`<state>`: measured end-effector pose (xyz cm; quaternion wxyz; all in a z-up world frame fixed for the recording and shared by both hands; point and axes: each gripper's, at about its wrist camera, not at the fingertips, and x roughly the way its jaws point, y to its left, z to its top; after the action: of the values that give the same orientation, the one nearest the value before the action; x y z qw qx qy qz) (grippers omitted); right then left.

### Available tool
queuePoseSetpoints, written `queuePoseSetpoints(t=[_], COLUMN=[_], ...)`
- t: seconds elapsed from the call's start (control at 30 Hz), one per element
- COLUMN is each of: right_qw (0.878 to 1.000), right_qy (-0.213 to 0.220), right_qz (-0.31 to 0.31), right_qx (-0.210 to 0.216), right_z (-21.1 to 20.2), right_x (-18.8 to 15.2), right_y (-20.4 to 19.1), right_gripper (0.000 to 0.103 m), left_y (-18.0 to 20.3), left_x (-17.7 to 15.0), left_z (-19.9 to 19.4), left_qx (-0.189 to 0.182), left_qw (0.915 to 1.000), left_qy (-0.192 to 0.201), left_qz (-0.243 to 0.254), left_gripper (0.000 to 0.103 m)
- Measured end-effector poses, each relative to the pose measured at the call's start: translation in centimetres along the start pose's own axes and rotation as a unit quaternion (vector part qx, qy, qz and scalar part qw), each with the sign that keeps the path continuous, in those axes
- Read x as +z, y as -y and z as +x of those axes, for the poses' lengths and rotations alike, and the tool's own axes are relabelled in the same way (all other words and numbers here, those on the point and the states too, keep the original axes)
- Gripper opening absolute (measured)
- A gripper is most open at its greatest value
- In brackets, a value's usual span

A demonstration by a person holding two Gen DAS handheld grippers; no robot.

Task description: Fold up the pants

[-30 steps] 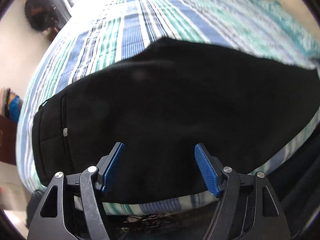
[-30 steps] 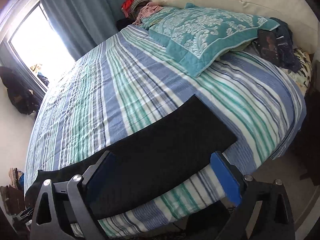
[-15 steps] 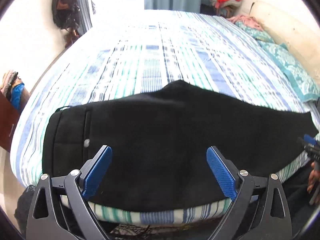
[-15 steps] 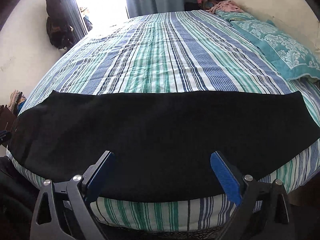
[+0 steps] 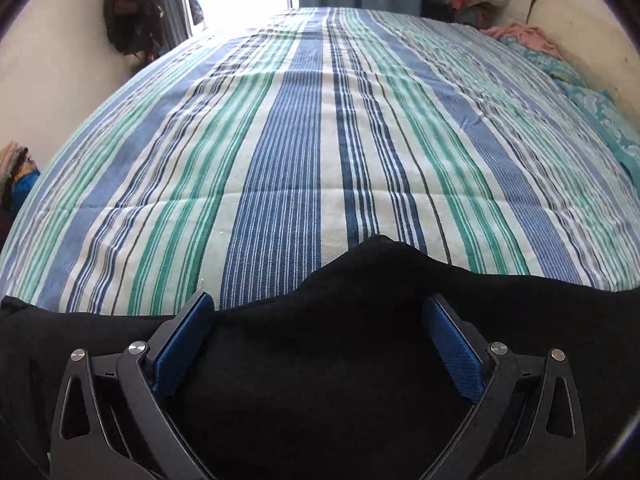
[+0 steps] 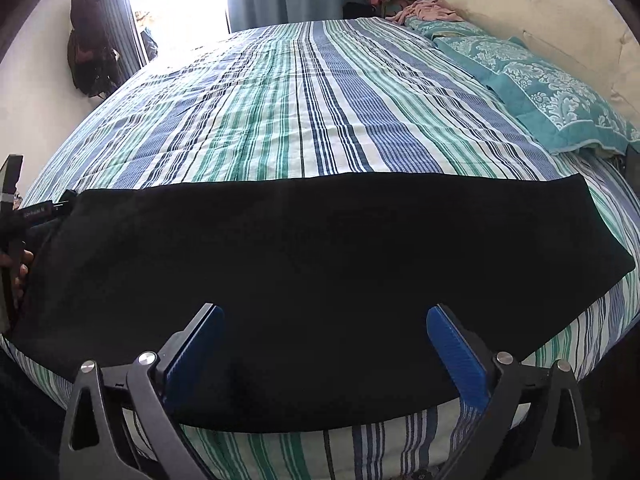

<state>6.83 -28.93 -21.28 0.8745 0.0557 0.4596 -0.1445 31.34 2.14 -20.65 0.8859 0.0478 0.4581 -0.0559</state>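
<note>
Striped bedspread (image 6: 304,120); black pants (image 6: 320,256) flat, no legible writing.

The left gripper (image 5: 318,314) points steeply downward over the near edge of the bed, its jaws opening, already spread wide, with the blue pads (image 5: 185,344) well apart and pressing on nothing. The right gripper (image 6: 322,326) tilts down at a similar angle over the same near edge, jaws likewise wide, blue pads (image 6: 458,354) clear of any grip. In the right wrist view, at the bed's left end, fingers (image 6: 22,266) of the person's left hand wrap the left gripper's handle.
</note>
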Motion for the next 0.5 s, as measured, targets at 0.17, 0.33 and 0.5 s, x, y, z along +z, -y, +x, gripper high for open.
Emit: queuePoseSetpoints(t=[0.17,0.33,0.5], right_qw=[1.000,0.999,0.999], right_qy=[-0.017,-0.029,-0.029], right_qz=[0.015,0.039,0.038], right_qx=[-0.005,0.000,-0.001], right_z=[0.8,1.5,1.6], right_x=[-0.1,-0.2,-0.4], right_y=[0.6,1.3,1.3], right_gripper=[0.101,0.103,0.103], left_y=[-0.2,0.0,0.0], left_x=[-0.1,0.0,0.0], left_z=[-0.2,-0.1,-0.1], left_qx=[-0.008,-0.005,-0.005], left_qw=[0.9999,1.0000,1.0000], left_qy=[-0.004,-0.004,-0.004], left_qz=[-0.007,-0.005,-0.005], left_gripper=[0.103,0.103,0.103])
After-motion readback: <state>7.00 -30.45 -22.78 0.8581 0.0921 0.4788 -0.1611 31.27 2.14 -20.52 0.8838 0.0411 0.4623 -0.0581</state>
